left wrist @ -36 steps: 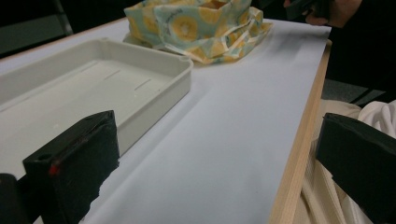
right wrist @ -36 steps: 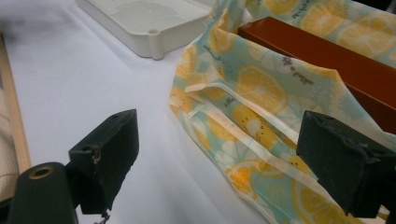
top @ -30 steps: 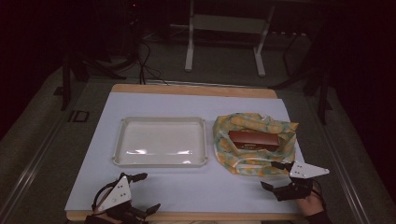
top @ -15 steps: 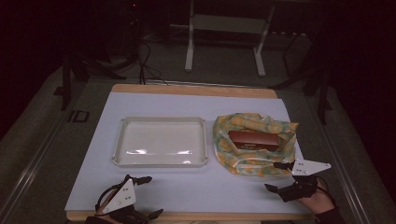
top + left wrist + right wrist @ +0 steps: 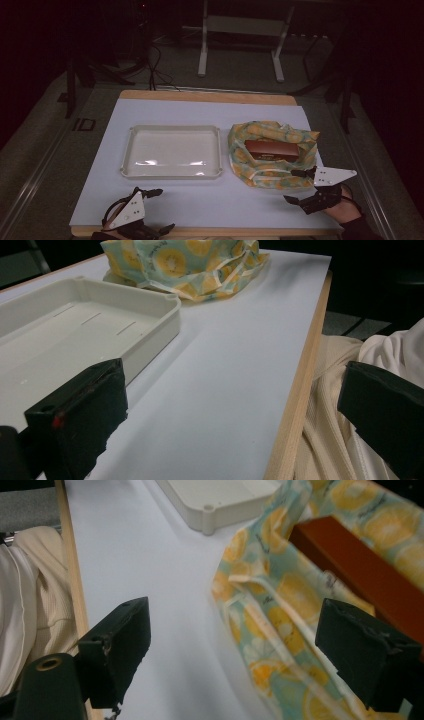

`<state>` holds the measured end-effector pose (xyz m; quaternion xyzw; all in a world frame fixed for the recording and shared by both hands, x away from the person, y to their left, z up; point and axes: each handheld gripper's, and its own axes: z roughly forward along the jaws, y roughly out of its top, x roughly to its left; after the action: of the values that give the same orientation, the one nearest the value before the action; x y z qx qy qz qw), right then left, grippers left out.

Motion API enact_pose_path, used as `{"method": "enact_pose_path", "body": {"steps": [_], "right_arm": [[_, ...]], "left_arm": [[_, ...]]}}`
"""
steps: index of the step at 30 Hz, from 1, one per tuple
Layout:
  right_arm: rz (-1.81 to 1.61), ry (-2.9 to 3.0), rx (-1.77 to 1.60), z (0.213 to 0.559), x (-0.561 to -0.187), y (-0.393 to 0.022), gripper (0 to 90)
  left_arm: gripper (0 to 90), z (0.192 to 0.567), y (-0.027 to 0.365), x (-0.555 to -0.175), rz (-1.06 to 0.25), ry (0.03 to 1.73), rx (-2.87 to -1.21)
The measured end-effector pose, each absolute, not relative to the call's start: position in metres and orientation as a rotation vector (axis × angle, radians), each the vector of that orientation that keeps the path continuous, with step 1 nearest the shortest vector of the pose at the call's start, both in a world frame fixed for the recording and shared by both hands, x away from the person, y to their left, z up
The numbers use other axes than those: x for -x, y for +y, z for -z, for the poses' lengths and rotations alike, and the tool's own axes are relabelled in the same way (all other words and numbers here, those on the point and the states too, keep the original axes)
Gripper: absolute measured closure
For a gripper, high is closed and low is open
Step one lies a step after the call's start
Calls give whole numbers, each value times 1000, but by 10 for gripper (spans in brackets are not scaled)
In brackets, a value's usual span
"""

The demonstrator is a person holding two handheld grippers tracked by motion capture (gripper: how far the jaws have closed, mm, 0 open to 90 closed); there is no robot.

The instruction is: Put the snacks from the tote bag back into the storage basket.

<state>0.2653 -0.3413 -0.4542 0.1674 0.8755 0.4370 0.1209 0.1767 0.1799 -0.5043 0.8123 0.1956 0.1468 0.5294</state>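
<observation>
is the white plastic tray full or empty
Empty. The white plastic tray shows only its bare floor in the high view, and the left gripper view shows nothing inside either.

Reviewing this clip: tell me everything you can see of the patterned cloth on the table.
The patterned cloth is thin fabric, pale blue-green with yellow-orange citrus slices and a cream edging. It lies crumpled and opened out on the white table, to the right of the white tray, close to it or touching its corner. A reddish-brown box rests in its middle, with folds raised around it. The right tongs stand open at its near edge; whether they touch it is unclear.
</observation>
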Motion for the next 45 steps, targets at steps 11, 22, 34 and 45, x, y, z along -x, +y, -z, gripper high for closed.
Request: {"method": "enact_pose_path", "body": {"steps": [11, 22, 34, 45], "right_arm": [[-1275, 2514, -399, 425, -275, -337, 149], [-1272, 2485, -346, 402, -291, -334, 162], [-1290, 2464, -304, 382, -311, -333, 206], [-1266, 2448, -293, 367, -335, -335, 227]], "left_arm": [[0, 504, 180, -177, -346, 470, -1940], [0, 504, 180, -177, -346, 473, -1939], [0, 504, 179, -177, -345, 468, -1944], [0, 504, 179, -177, -343, 470, -1949]]}}
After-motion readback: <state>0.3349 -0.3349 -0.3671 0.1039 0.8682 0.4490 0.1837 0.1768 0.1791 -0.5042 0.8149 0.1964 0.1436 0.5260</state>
